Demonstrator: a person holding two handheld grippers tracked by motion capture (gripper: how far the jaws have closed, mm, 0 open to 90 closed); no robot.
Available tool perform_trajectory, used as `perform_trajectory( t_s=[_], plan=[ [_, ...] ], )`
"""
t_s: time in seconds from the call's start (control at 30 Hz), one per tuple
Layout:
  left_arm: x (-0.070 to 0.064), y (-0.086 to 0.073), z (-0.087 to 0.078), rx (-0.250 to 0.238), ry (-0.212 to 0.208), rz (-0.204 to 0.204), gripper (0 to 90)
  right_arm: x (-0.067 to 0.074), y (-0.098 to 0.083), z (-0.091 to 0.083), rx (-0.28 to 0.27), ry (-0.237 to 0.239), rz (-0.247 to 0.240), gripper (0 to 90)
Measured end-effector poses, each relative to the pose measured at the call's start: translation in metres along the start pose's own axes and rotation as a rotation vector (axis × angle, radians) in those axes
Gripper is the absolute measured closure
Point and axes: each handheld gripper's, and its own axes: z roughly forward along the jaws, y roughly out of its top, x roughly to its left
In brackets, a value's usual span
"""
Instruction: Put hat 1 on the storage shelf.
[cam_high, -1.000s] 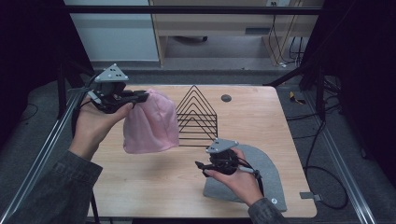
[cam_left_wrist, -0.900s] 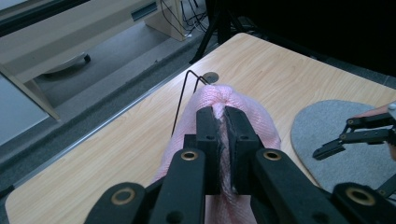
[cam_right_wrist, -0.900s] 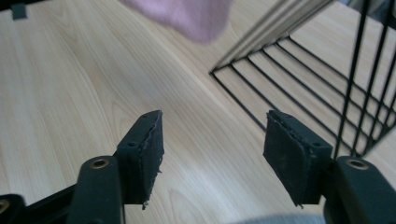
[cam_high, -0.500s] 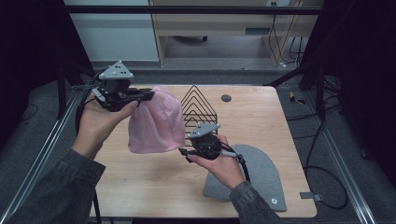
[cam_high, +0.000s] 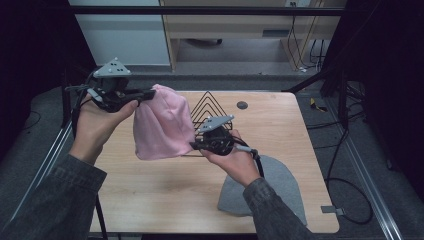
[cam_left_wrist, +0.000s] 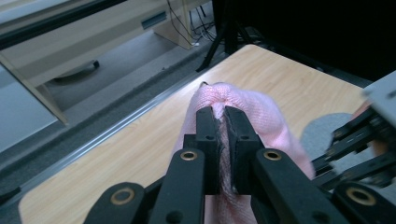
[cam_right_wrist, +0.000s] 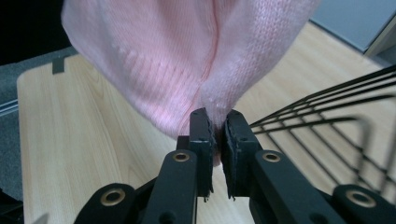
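Pink knit hat (cam_high: 161, 129) hangs above the table between both grippers, left gripper (cam_high: 146, 93) clamped on its crown, right gripper (cam_high: 193, 145), jaws just closing, pinching its lower rim.

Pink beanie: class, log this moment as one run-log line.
pink beanie lifted | left gripper shut on crown | right gripper just closed on hem

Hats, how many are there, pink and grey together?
2. The pink hat hangs above the table, pinched by the left gripper and right gripper. The grey hat lies flat near the table's front right.
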Motion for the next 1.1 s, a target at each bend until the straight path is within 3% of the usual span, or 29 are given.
perform_trajectory(
  t_s=[0.17,0.4,0.47,0.7,1.1],
  plan=[
    [0.011,0.013,0.006,-0.021,0.029,-0.005,84.7,-0.016,0.022,-0.015,0.003,-0.019,-0.035,83.7],
    [0.023,0.03,0.018,-0.074,0.034,-0.037,84.6,-0.043,0.038,-0.024,-0.02,-0.052,-0.011,83.7],
    [0.025,0.037,0.026,-0.086,0.036,-0.028,84.6,-0.055,0.041,-0.026,-0.027,-0.069,0.0,83.6],
    [0.024,0.046,0.042,-0.1,0.037,-0.022,84.6,-0.075,0.032,-0.027,-0.033,-0.121,0.028,84.2],
    [0.02,0.047,0.068,-0.102,0.028,-0.008,84.5,-0.093,0.01,-0.029,-0.066,-0.167,0.078,84.1]
  ],
)
